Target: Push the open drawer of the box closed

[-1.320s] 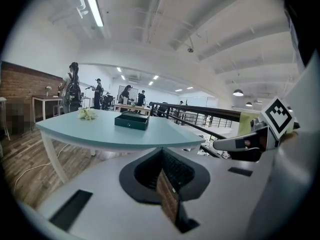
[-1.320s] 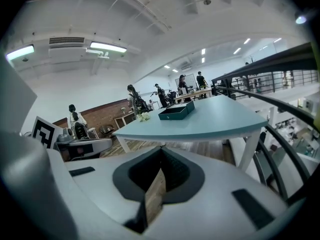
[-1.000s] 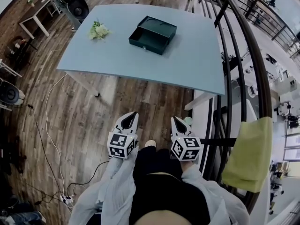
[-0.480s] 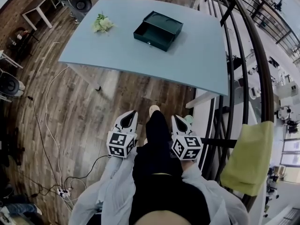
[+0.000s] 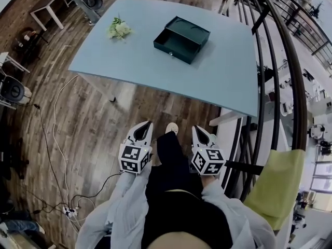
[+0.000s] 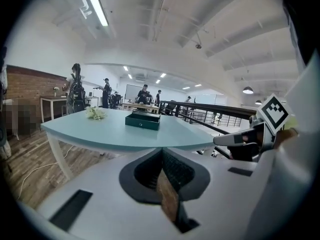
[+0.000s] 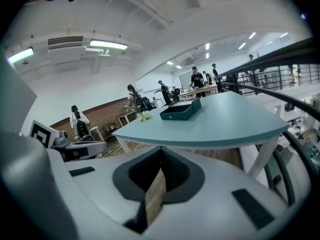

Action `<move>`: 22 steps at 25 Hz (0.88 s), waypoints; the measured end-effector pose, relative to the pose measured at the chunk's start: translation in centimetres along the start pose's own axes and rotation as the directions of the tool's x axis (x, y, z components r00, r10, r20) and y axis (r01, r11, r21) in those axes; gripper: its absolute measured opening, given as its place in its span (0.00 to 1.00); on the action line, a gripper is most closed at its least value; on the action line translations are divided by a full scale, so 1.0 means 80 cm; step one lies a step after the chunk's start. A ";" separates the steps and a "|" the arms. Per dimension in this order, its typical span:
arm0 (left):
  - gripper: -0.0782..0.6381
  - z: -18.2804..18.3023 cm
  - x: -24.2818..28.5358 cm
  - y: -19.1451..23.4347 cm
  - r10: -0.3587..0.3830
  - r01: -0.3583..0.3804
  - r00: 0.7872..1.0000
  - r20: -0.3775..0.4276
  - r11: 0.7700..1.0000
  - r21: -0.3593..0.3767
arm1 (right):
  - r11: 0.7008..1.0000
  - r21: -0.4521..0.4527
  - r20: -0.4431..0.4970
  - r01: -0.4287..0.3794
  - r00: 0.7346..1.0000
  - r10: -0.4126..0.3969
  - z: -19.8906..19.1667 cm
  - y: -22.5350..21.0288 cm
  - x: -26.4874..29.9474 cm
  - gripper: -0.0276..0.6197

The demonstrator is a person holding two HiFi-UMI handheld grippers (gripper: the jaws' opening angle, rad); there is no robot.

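The left tongs (image 5: 143, 130) and right tongs (image 5: 199, 134) are clenched, empty. The drawer (image 5: 173, 46) seems light and rigid; press its front squarely.

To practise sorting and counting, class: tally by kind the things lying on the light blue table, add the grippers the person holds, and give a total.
Dark green box: 1
Bunch of flowers: 1
Grippers: 2, the left gripper and the right gripper
Total: 4
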State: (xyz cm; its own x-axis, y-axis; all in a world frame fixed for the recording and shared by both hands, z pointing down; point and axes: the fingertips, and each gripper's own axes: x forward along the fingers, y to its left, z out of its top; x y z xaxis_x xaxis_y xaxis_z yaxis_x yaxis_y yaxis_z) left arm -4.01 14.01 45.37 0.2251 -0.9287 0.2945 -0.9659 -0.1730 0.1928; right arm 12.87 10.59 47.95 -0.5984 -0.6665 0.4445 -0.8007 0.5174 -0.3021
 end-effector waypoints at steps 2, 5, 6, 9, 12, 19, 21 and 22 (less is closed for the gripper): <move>0.13 0.004 0.009 0.009 0.007 -0.007 1.000 -0.004 1.000 0.002 | 1.000 0.000 -0.006 -0.008 1.000 0.008 0.006 -0.001 0.015 0.05; 0.13 0.015 0.028 0.025 0.019 -0.019 1.000 -0.004 1.000 0.009 | 1.000 -0.001 -0.003 -0.023 1.000 0.023 0.021 -0.003 0.040 0.05; 0.13 0.019 0.034 0.030 0.023 -0.023 1.000 -0.003 1.000 0.011 | 1.000 -0.001 -0.002 -0.028 1.000 0.028 0.027 -0.003 0.048 0.05; 0.13 0.032 0.057 0.044 0.027 -0.027 1.000 -0.003 1.000 0.013 | 0.999 0.001 -0.008 -0.034 0.999 0.034 0.043 -0.008 0.072 0.05; 0.13 0.047 0.082 0.058 0.030 -0.030 1.000 -0.002 0.999 0.013 | 0.999 0.000 -0.013 -0.039 0.999 0.039 0.062 -0.016 0.096 0.05; 0.13 0.073 0.139 0.082 0.033 -0.033 0.999 0.000 0.999 0.012 | 0.999 0.000 -0.017 -0.039 0.999 0.039 0.100 -0.039 0.149 0.05; 0.13 0.079 0.153 0.088 0.035 -0.035 0.999 0.000 0.999 0.010 | 0.999 0.002 -0.019 -0.042 0.999 0.042 0.110 -0.044 0.163 0.05; 0.13 0.083 0.160 0.091 0.036 -0.036 0.999 0.001 0.999 0.010 | 0.999 0.001 -0.018 -0.043 0.999 0.043 0.116 -0.046 0.170 0.05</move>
State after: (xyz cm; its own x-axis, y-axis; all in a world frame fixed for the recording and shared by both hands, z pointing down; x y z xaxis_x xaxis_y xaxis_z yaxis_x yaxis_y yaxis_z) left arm -9.05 -1.33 44.31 0.1900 -0.9347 0.3004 -0.9746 -0.1426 0.1726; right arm 7.42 -5.40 47.28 -0.6314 -0.6340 0.4466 -0.7745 0.5444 -0.3220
